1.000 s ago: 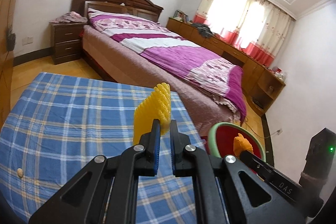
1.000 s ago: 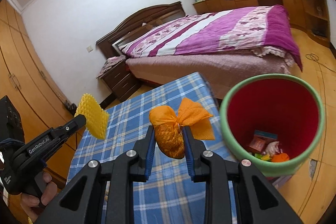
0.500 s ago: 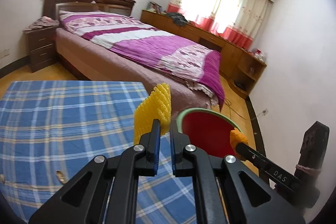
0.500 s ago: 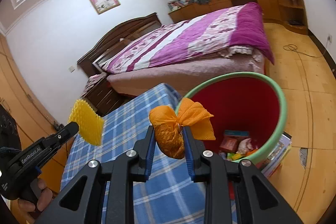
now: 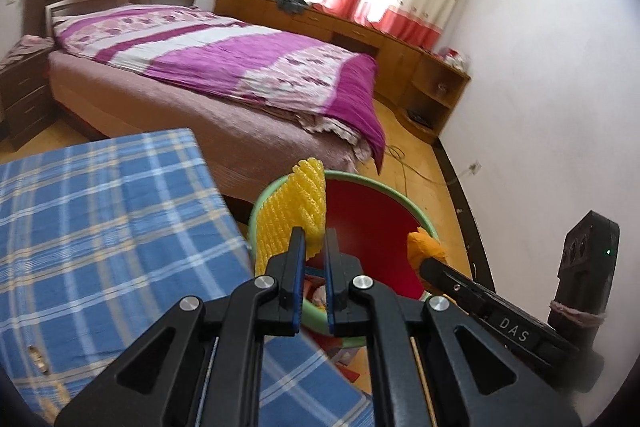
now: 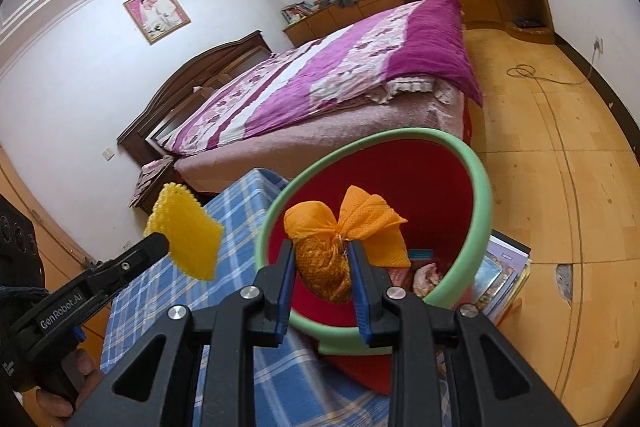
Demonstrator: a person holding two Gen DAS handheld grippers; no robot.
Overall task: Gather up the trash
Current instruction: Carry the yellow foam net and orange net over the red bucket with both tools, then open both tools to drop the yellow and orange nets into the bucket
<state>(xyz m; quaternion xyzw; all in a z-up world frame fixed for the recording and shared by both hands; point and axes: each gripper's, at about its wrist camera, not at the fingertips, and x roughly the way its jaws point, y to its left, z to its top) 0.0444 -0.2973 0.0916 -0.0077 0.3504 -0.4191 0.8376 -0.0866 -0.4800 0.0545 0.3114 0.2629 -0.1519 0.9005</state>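
I've got trash in both tools: left gripper [image 5: 311,254] pinches the yellow foam net [image 5: 294,217] by its lower edge, right gripper [image 6: 321,267] is clamped on the orange mesh bundle [image 6: 326,259], knot and frills sticking up above the jaws. Both loads hang at the mouth of the red bin [image 6: 478,187] with the green rim, which sits on the floor just beside the blue plaid table [image 5: 100,227]. In the right wrist view the bundle reads as over the opening; the net looks nearer the rim on the table side, so my call is to push the left a bit further in before letting go, foam is light and could catch the rim or flutter out. Release one at a time so the tools, close together here, don't knock. Bin already holds wrappers at the bottom. Books or magazines [image 6: 500,267] lie on the floor against the bin; bed [image 5: 240,67] beyond, out of the way.
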